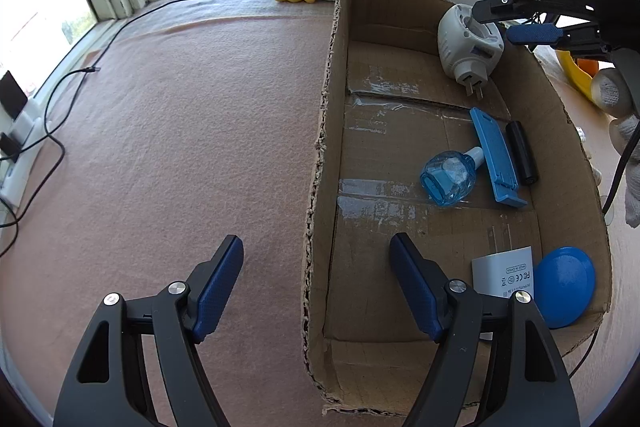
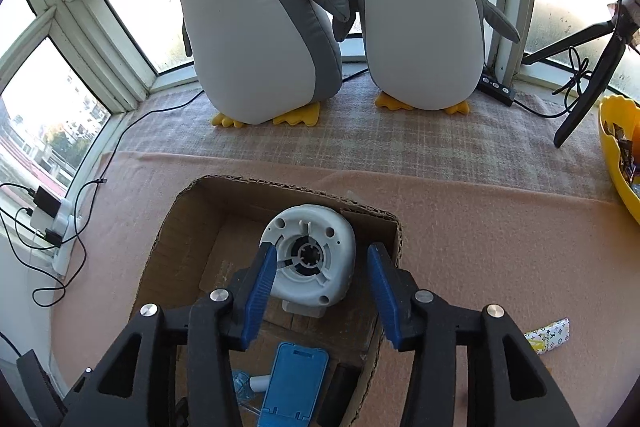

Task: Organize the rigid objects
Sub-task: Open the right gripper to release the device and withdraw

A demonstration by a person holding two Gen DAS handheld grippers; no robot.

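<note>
An open cardboard box (image 1: pixel 332 107) lies on a pink blanket. In it are a white plug-in device (image 1: pixel 468 43), a clear blue bottle (image 1: pixel 448 179), a blue phone stand (image 1: pixel 496 155), a black cylinder (image 1: pixel 522 151), a white charger (image 1: pixel 504 271) and a blue round lid (image 1: pixel 564 287). My right gripper (image 2: pixel 320 251) is open around the white device (image 2: pixel 316 227), which leans in the box's far corner; a gap shows at the right pad. My left gripper (image 1: pixel 318 241) is open and holds nothing, straddling the box's left wall.
Two plush penguins (image 2: pixel 256 27) stand at the window behind the box. A yellow bowl (image 2: pixel 616 163) and a tripod leg (image 2: pixel 584 99) are at the right, a small packet (image 2: pixel 548 337) on the blanket. A power strip (image 1: pixel 20 155) with cables lies far left.
</note>
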